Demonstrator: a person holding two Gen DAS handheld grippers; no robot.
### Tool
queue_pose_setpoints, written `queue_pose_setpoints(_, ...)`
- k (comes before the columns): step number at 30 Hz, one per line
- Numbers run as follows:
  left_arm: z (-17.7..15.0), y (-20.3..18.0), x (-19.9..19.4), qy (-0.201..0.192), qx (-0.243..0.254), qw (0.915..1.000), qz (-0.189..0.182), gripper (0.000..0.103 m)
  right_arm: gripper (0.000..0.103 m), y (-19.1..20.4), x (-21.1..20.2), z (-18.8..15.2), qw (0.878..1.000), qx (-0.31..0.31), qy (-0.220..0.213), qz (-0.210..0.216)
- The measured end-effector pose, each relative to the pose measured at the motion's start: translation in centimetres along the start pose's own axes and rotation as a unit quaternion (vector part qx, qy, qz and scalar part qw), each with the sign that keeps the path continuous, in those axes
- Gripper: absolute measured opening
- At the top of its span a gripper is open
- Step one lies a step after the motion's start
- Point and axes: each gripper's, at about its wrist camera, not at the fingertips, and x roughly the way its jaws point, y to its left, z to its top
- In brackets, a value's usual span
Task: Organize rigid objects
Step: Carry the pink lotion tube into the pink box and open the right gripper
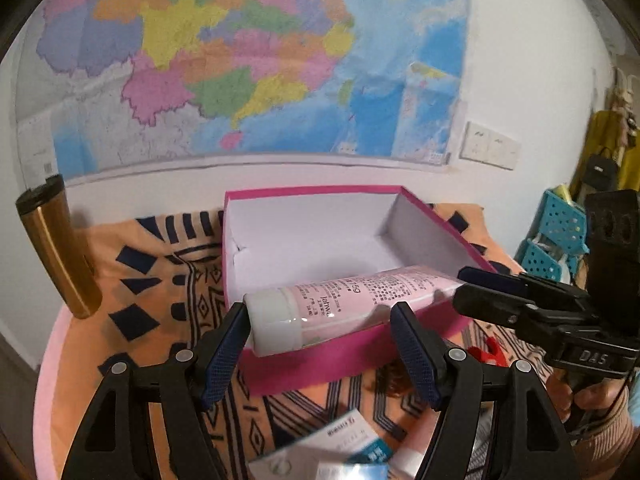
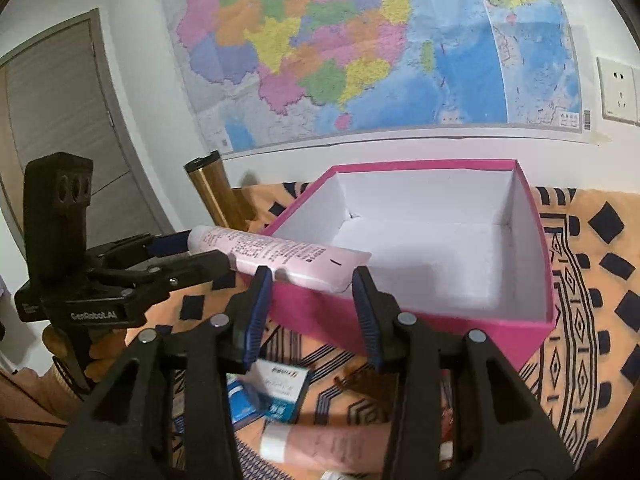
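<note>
Blurred at the near edge of the tabletop lay a white and blue carton (image 2: 276, 390) and a second pink tube (image 2: 324, 442), both on the orange patterned cloth (image 2: 580, 280). Beyond them the pink tube (image 1: 360, 294) lay tilted over the near wall of the pink box (image 1: 320, 354), its white cap end hanging outside on the left and its crimped tail reaching over the box's white inside. Whether it rested on the rim I could not tell. The left claw (image 1: 318, 322) was spread wide, one blue pad just beside the cap. The right claw (image 2: 312, 288) was likewise spread, its pads either side of the tube's crimped tail without pinching it. A gold flask (image 1: 60, 248) stood far left by the wall, under a coloured map (image 2: 360, 48)
</note>
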Motion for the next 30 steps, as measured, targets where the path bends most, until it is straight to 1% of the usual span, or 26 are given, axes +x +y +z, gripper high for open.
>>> queue_pose_setpoints(6, 0.4, 0.2, 3.0, 0.022, 0.001, 0.9997, 0.011, 0.073, 0.045, -2.2, 2.1, 0.8, 1.0, 0.019, 0.013, -0.006)
queue_pose_setpoints(10, 0.4, 0.5, 4.7, 0.039, 0.001, 0.9991, 0.016, 0.073, 0.045, -3.2, 4.0, 0.8, 0.999, 0.021, 0.036, -0.015)
queue_pose_setpoints(16, 0.2, 0.6, 6.1, 0.059, 0.004, 0.998, 0.025, 0.073, 0.045, -4.3, 5.6, 0.4, 0.998, 0.03, 0.057, -0.02)
queue_pose_setpoints(23, 0.1, 0.6, 6.2, 0.057, 0.008, 0.9974, 0.043, 0.073, 0.045, -4.1, 6.4, 0.6, 0.997, 0.017, 0.073, -0.028)
queue_pose_setpoints(26, 0.1, 0.5, 5.7, 0.047, 0.011, 0.9975, 0.051, 0.073, 0.045, -4.1, 6.5, 0.7, 0.997, 0.017, 0.076, -0.027)
queue_pose_setpoints(30, 0.0, 0.6, 4.7, 0.034, 0.009, 0.998, 0.051, 0.073, 0.046, -4.1, 6.1, 0.6, 0.997, 0.018, 0.07, -0.027)
